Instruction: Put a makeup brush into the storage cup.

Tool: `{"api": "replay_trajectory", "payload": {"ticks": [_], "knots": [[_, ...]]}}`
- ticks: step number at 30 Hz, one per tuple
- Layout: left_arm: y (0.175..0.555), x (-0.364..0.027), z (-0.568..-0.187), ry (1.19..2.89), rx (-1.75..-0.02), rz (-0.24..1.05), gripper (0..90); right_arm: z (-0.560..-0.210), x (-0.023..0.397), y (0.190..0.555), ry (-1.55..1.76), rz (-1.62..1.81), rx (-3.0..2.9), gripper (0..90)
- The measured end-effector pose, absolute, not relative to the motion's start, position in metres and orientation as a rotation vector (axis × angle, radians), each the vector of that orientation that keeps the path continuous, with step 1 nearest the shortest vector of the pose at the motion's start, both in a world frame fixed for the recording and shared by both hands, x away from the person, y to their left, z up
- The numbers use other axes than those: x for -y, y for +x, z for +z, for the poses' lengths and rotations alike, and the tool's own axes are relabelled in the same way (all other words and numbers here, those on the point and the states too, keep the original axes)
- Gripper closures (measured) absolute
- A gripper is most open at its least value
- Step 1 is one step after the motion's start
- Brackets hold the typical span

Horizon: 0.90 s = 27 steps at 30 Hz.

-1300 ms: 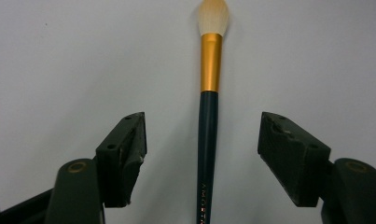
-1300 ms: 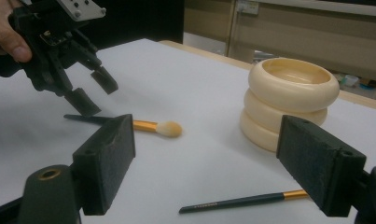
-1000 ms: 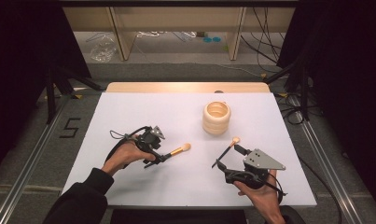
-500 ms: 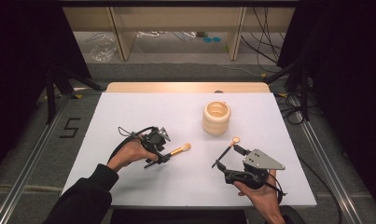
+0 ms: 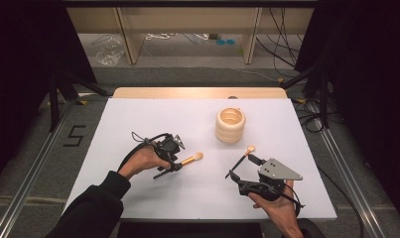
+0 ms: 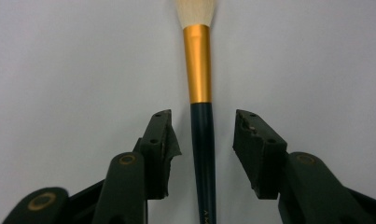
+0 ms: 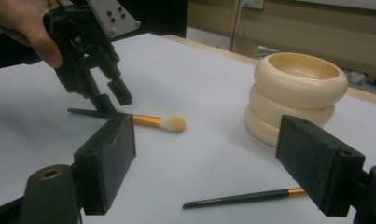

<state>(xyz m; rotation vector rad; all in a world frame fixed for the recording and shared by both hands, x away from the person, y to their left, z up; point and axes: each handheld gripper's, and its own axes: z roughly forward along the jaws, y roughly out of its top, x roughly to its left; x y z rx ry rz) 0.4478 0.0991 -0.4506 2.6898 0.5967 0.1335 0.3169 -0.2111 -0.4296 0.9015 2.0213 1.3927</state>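
Gold-banded and dark-handled, the larger makeup brush is lying flat on the white table, its handle between the left gripper's jaws, which have just been closing but are not yet pressing it. The right gripper is hanging wide open over the thinner brush — ungrasped. Both brushes (judging by the layout) are still waiting to go into the cream ribbed holder; nothing is being lifted yet.
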Motion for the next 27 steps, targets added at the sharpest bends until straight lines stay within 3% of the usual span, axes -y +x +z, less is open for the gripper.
{"api": "replay_trajectory", "payload": {"ticks": [27], "knots": [[0.46,-0.092,-0.457,2.779,-0.616,0.057,69.8,-0.43,0.211,0.318,0.891,1.406,-2.021,21.4]]}}
